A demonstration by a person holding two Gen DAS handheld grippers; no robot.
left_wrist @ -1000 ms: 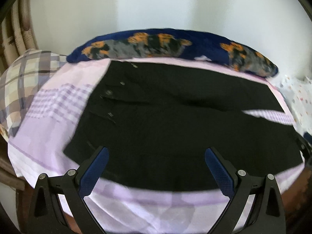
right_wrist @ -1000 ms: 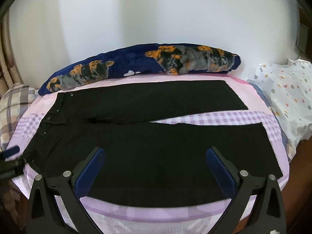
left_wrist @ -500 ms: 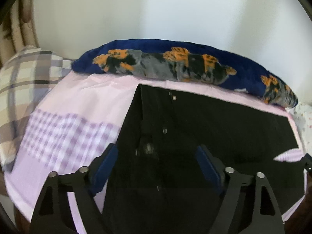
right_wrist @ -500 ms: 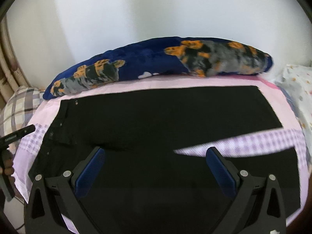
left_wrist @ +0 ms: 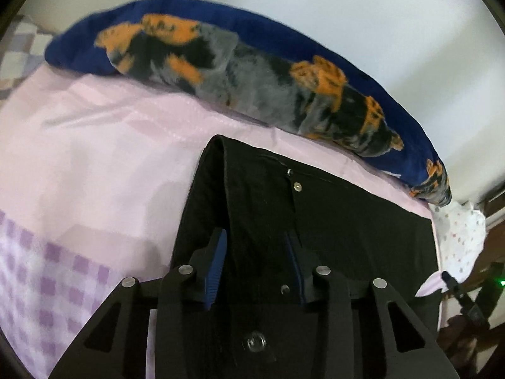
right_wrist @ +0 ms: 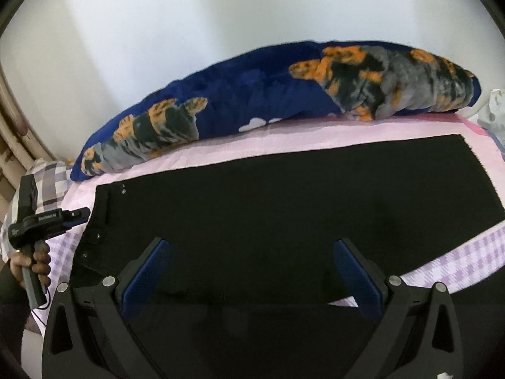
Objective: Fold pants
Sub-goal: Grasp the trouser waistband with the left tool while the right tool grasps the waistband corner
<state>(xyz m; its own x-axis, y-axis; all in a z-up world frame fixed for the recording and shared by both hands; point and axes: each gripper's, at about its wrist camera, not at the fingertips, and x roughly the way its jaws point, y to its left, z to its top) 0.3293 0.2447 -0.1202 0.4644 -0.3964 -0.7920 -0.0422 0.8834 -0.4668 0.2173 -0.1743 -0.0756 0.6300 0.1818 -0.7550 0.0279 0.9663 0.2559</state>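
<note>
Black pants (left_wrist: 347,221) lie flat on a lilac bed sheet (left_wrist: 94,158), waistband to the left, legs spread to the right (right_wrist: 284,205). My left gripper (left_wrist: 255,252) hangs over the waistband near its far corner and rivets. Its jaws are closing, with waistband cloth between the blue pads (left_wrist: 217,262), which stand apart from each other. In the right wrist view the left gripper (right_wrist: 75,214) shows at the waist edge, held by a hand (right_wrist: 34,262). My right gripper (right_wrist: 252,265) stands wide open low over the pants' legs, with nothing gripped.
A long navy cushion (right_wrist: 284,94) with orange and grey print lies along the wall behind the pants. A plaid pillow (right_wrist: 50,183) and a rattan frame (right_wrist: 12,132) are at the left. White dotted bedding (left_wrist: 457,237) lies at the right end.
Both grippers moved in closer over the pants. The left one travelled to the waistband's far corner, and its jaws narrowed from wide open around the cloth. The right stayed wide open.
</note>
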